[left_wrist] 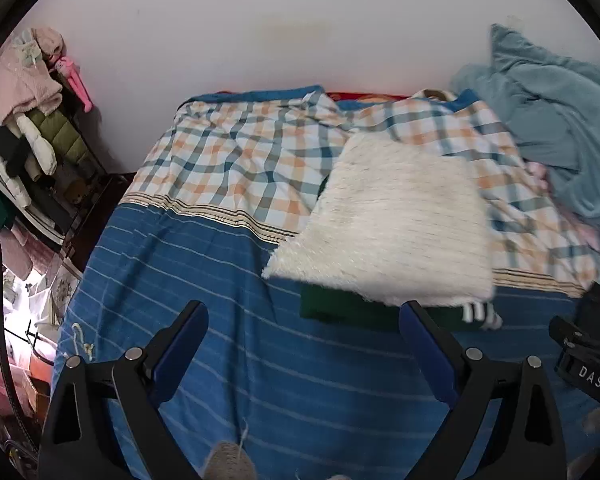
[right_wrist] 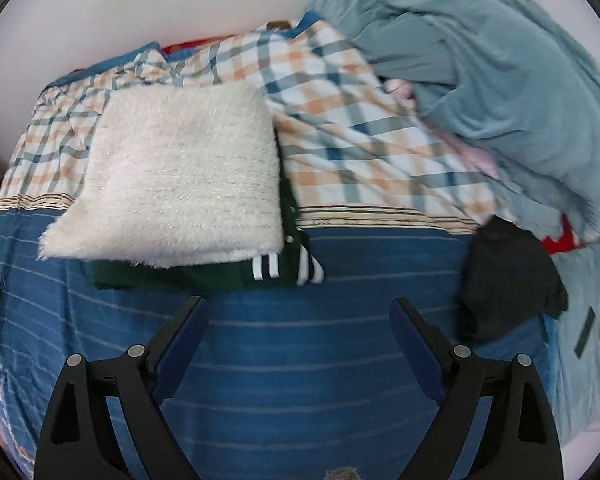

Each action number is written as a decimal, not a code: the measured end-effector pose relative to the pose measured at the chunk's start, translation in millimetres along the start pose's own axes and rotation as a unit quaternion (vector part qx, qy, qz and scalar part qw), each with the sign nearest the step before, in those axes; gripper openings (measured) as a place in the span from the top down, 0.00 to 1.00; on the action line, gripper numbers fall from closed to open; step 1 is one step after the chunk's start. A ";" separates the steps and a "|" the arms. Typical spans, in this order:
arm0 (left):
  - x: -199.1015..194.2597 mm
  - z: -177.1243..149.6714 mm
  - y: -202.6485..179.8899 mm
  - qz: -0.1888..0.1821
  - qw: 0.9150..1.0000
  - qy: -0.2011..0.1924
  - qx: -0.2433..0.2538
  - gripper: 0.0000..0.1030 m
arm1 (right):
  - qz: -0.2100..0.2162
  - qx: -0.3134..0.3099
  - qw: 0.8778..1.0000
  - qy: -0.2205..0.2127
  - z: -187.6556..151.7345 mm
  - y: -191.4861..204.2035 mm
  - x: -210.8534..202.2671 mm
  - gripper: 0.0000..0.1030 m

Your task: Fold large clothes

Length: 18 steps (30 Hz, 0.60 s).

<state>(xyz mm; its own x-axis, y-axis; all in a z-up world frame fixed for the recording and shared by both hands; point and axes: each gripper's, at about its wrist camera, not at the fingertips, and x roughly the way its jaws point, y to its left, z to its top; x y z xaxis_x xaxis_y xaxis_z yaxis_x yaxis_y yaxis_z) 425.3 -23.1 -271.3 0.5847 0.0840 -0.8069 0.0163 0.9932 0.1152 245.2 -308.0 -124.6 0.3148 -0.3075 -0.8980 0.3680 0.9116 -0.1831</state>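
Left wrist view: my left gripper [left_wrist: 302, 312] hangs above the blue striped bedsheet [left_wrist: 228, 280], jaws spread wide, holding nothing. The folded cream fuzzy sweater [left_wrist: 396, 220] lies on a folded dark green garment [left_wrist: 340, 312], forming 1 stack just ahead. Right wrist view: my right gripper [right_wrist: 298, 308] is likewise spread and empty. A black garment [right_wrist: 508, 276] lies to the right, near a crumpled teal blanket [right_wrist: 500, 80].
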 end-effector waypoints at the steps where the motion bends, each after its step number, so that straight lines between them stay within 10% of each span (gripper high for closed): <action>1: -19.2 -3.8 -1.0 -0.006 1.000 -0.003 0.002 0.05 | -0.003 0.000 1.000 -0.006 -4.9 -2.4 -19.2 0.10; 18: -260.3 -48.1 32.1 -0.039 0.997 -0.061 -0.003 0.05 | 0.001 0.023 0.992 -0.125 -124.5 -62.8 -362.8 0.10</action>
<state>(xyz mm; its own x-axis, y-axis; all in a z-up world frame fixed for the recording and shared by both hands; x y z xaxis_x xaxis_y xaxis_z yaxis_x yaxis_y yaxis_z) 234.6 -9.2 -85.4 0.6764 -0.0030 -0.7365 0.0599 0.9969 0.0509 -1.1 -219.7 162.9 0.5198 -0.3688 -0.7705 0.4049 0.9006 -0.1579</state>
